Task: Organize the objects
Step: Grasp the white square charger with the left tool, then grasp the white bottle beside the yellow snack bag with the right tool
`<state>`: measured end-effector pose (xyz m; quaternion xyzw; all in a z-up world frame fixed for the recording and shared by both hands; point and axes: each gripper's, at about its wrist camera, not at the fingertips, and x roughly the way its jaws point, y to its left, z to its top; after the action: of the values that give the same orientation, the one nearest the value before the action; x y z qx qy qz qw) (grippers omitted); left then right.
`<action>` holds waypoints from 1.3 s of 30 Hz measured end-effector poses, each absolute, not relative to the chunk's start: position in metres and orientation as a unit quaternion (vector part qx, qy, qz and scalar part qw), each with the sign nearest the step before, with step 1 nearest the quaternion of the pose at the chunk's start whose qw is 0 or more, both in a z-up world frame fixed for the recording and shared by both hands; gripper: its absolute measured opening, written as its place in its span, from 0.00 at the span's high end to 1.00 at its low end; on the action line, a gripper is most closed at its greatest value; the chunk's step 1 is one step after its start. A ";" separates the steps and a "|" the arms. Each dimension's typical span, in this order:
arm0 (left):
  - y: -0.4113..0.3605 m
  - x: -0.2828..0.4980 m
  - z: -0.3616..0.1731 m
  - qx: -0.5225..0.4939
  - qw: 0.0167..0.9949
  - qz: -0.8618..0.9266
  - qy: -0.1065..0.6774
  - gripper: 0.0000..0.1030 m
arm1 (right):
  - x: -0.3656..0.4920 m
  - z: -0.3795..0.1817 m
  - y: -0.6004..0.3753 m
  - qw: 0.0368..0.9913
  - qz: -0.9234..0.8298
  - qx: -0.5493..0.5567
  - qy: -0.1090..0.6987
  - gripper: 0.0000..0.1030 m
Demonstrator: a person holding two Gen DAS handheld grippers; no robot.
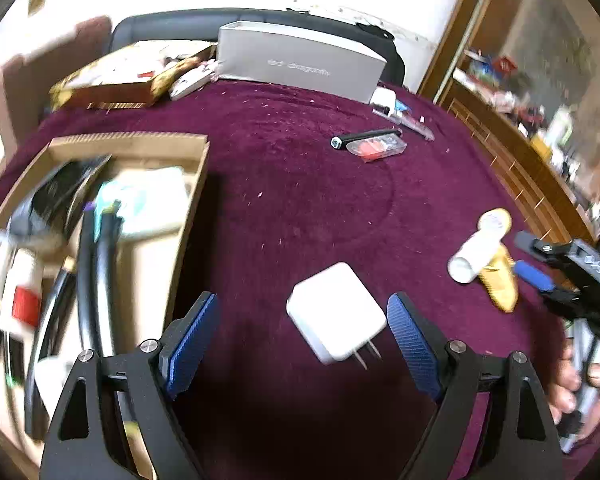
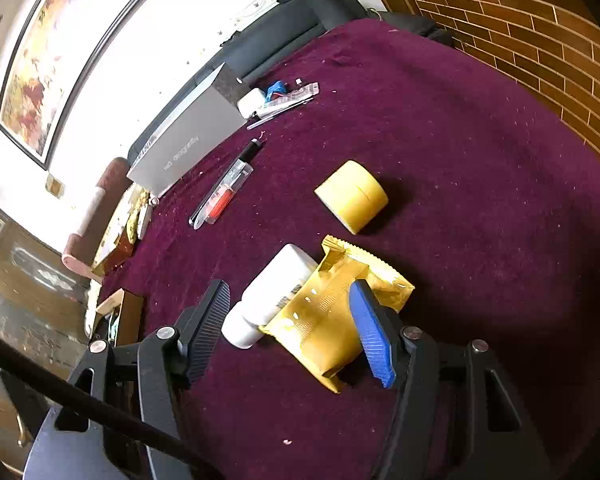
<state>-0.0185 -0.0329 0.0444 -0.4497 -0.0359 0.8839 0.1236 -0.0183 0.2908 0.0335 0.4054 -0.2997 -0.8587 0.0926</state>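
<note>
The left gripper [image 1: 304, 332] hung over the purple cloth [image 1: 300, 184] with its jaws spread wide and nothing between the pads, the white plug adapter [image 1: 336, 312] lying on the cloth just ahead, nearer the right-hand pad, prongs pointing back toward the camera. To its left sat the open cardboard box [image 1: 188, 208], already holding cables and other odds and ends (blurred, so their details could not be made out). The right gripper [image 2: 296, 320] was likewise open, its fingers straddling the gold foil packet [image 2: 332, 316] and the white bottle [image 2: 272, 292] that lay touching each other; whether either pad pressed the packet could not be told. A yellow tape roll [image 2: 352, 196] rested a little beyond them, and a pen and clear case [image 2: 224, 192] lay farther off near the grey carton [image 2: 188, 144]. The step in hand looked like picking up loose items for the box. For the adapter, it would pay to shift the left gripper rightward until the block was centred, then close on its flat sides, clear of the prongs. On the right, the packet and bottle overlapped, so one should be taken at a time, the bottle across its barrel lest it roll.
</note>
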 end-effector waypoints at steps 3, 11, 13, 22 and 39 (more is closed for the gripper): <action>-0.020 -0.030 0.033 -0.453 0.125 0.883 0.002 0.21 | -0.016 0.032 0.298 0.090 -0.863 0.390 -0.309 0.40; 0.019 -0.033 0.010 -0.448 0.147 0.876 0.107 0.24 | -0.021 0.019 0.307 0.096 -0.853 0.393 -0.331 0.40; 0.018 -0.030 0.014 -0.454 0.163 0.871 0.089 0.47 | -0.020 0.019 0.308 0.094 -0.854 0.389 -0.332 0.40; -0.005 0.001 0.023 -0.472 0.179 0.863 0.033 0.47 | -0.017 0.020 0.315 0.085 -0.862 0.368 -0.337 0.40; -0.045 0.057 0.047 -0.452 0.201 0.869 -0.016 0.47 | -0.047 0.038 0.247 0.123 -0.826 0.471 -0.283 0.41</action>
<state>0.0574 -0.0453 0.0473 -0.4519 -0.0157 0.8690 0.2008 -0.0465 0.2468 0.0384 0.4708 -0.2834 -0.8264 0.1229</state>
